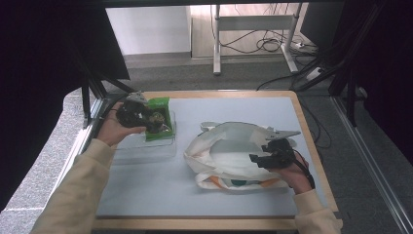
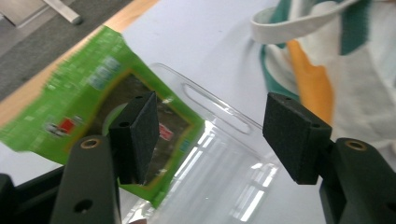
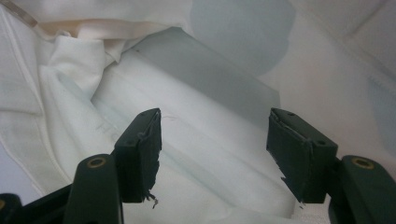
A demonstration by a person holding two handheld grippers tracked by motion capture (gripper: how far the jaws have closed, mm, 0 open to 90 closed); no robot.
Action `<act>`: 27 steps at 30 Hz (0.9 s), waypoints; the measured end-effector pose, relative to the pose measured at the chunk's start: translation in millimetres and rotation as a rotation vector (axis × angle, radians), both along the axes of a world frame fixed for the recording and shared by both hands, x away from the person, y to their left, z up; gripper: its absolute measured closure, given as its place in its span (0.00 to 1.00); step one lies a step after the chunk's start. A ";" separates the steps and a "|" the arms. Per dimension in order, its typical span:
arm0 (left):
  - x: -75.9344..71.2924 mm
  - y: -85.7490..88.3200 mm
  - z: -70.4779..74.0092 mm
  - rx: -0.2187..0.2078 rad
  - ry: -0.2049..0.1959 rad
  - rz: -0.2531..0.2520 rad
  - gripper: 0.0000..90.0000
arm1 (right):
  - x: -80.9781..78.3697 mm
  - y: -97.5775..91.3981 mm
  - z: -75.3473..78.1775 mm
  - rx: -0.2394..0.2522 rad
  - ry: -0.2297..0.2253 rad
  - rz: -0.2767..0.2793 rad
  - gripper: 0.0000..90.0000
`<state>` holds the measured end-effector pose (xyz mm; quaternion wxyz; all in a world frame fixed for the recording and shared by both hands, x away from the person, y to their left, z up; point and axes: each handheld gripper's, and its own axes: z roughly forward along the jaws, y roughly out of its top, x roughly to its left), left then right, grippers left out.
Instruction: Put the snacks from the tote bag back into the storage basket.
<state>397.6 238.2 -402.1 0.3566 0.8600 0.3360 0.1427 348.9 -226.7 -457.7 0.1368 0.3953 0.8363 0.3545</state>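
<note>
Grey matting covered the table [image 1: 146, 195], which had a wooden edge. At lower right of the high view, the right gripper [image 1: 260, 160] rested at the mouth of a white cloth bag [image 1: 219, 156]; its own view showed jaws apart over pale fabric, gripping nothing. At upper left, the left gripper [image 1: 155, 119] hovered over a green packet [image 1: 159, 105] in a clear tray [image 1: 146, 148]. The left gripper view showed jaws apart, the packet [image 2: 70, 93] behind one pad, and green and orange bag stripes.

Green packet [image 2: 70, 93]; white bag [image 1: 229, 156], green-orange stripes; black tongs [image 2: 215, 140].
</note>
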 end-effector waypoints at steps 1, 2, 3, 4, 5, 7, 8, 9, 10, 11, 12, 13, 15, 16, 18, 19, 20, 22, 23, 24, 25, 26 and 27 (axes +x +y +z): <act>-3.8 0.1 -1.8 -0.011 0.008 -0.004 0.40 | 0.0 0.2 0.2 0.002 -0.002 0.002 0.40; -7.9 -0.2 -3.6 -0.013 0.006 -0.003 0.39 | 0.3 0.7 0.4 0.000 -0.005 0.004 0.40; -12.2 -0.5 -5.5 -0.017 0.001 0.000 0.39 | 0.3 1.0 0.5 -0.002 -0.005 0.006 0.40; -16.3 -0.4 -7.1 -0.023 -0.001 -0.002 0.39 | 0.3 1.5 0.3 -0.005 -0.007 0.007 0.40; -20.6 -0.3 -9.0 -0.029 -0.001 -0.002 0.39 | -0.1 2.3 0.1 -0.004 -0.005 0.006 0.40; -33.6 -0.2 -15.5 -0.062 -0.004 0.004 0.39 | -1.3 2.5 0.8 -0.005 -0.004 0.010 0.40; -33.6 -0.2 -15.5 -0.062 -0.004 0.004 0.38 | -1.3 2.5 0.8 -0.005 -0.004 0.010 0.40; -38.1 -0.3 -17.7 -0.079 -0.003 0.011 0.38 | -2.2 1.9 1.9 -0.001 -0.009 0.008 0.40; -42.1 -0.4 -20.0 -0.095 -0.004 0.017 0.38 | -2.2 1.9 1.9 -0.001 -0.009 0.008 0.40; -46.1 -0.6 -22.1 -0.102 -0.006 0.022 0.38 | -2.4 1.6 2.4 0.002 -0.015 0.008 0.40; -50.4 -1.2 -24.3 -0.105 -0.013 0.033 0.38 | -2.7 1.3 3.1 0.004 -0.018 0.010 0.40; -54.7 -2.1 -26.8 -0.107 -0.022 0.044 0.39 | -2.8 1.4 3.5 0.007 -0.022 0.012 0.40; -63.6 -5.3 -32.3 -0.110 -0.040 0.055 0.39 | -3.2 1.8 4.2 0.010 -0.025 0.014 0.40; -68.1 -7.7 -35.2 -0.103 -0.050 0.058 0.39 | -3.4 2.6 4.2 0.011 -0.024 0.017 0.39; -79.1 -12.6 -42.9 -0.128 -0.045 0.052 0.38 | -3.2 2.8 3.5 0.010 -0.023 0.020 0.39; -79.1 -12.6 -42.9 -0.128 -0.045 0.052 0.39 | -3.2 2.8 3.5 0.010 -0.023 0.020 0.39; -82.1 -14.3 -45.2 -0.130 -0.047 0.056 0.39 | -2.8 2.6 3.1 0.008 -0.025 0.023 0.39; -87.0 -17.2 -49.4 -0.132 -0.043 0.057 0.39 | -2.8 2.3 2.6 0.009 -0.020 0.023 0.39; -89.2 -18.6 -51.8 -0.135 -0.038 0.055 0.39 | -2.8 2.0 2.4 0.008 -0.019 0.023 0.39; -90.5 -19.5 -53.4 -0.137 -0.035 0.055 0.39 | -3.1 2.1 2.3 0.010 -0.018 0.023 0.39; -91.9 -20.7 -55.5 -0.137 -0.031 0.056 0.39 | -3.4 2.0 2.4 0.009 -0.019 0.027 0.39; -93.1 -21.9 -58.1 -0.137 -0.027 0.057 0.39 | -3.4 2.0 2.4 0.009 -0.019 0.027 0.39; -94.3 -23.2 -60.8 -0.137 -0.020 0.058 0.38 | -3.6 2.0 2.6 0.010 -0.022 0.028 0.39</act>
